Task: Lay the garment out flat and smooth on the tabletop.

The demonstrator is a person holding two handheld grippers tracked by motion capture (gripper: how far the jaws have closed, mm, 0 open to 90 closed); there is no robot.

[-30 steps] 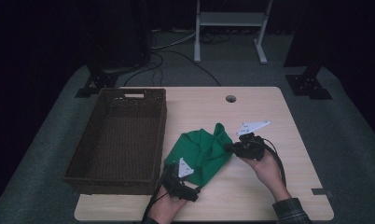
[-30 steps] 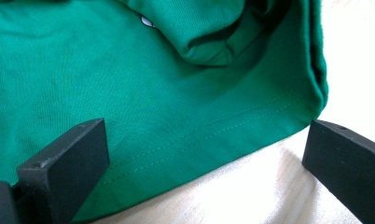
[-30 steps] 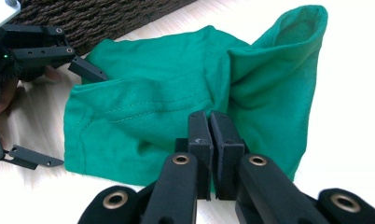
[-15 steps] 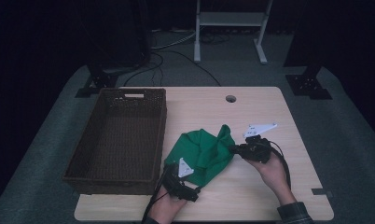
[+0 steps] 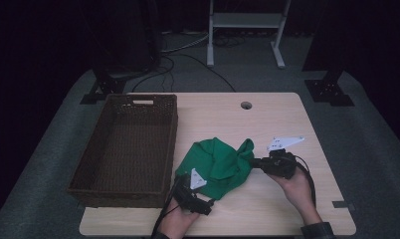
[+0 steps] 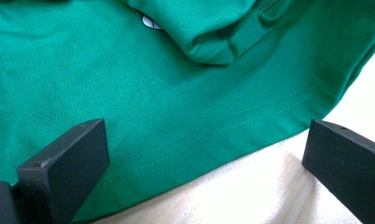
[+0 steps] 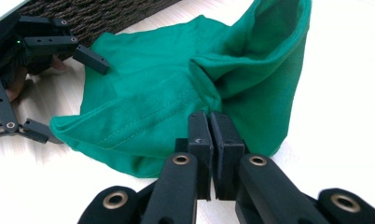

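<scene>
A crumpled green cloth [image 5: 219, 163] lies on the wooden table [image 5: 272, 119], right of a basket. My right gripper [image 5: 252, 162] is shut on a fold at the cloth's right edge, which stands up in a peak; in the right gripper view the gripper [image 7: 211, 126] pinches that green fold [image 7: 251, 70] between closed jaws. My left gripper [image 5: 200, 191] is at the cloth's near left corner. Its jaws stand wide open in the left gripper view, and the gripper [image 6: 204, 168] straddles the stitched hem [image 6: 213, 135] lying flat on the table. That open left gripper [image 7: 66, 95] also appears in the right gripper view.
A dark woven basket [image 5: 172, 139] stands at the table's left, close to the cloth. A small round hole [image 5: 246, 105] is in the tabletop near the far edge. Stands and cables sit on the floor beyond the table.
My right gripper has moved a little to the right and nearer, drawing the cloth's pinched fold with it. The left gripper has stayed in place.
</scene>
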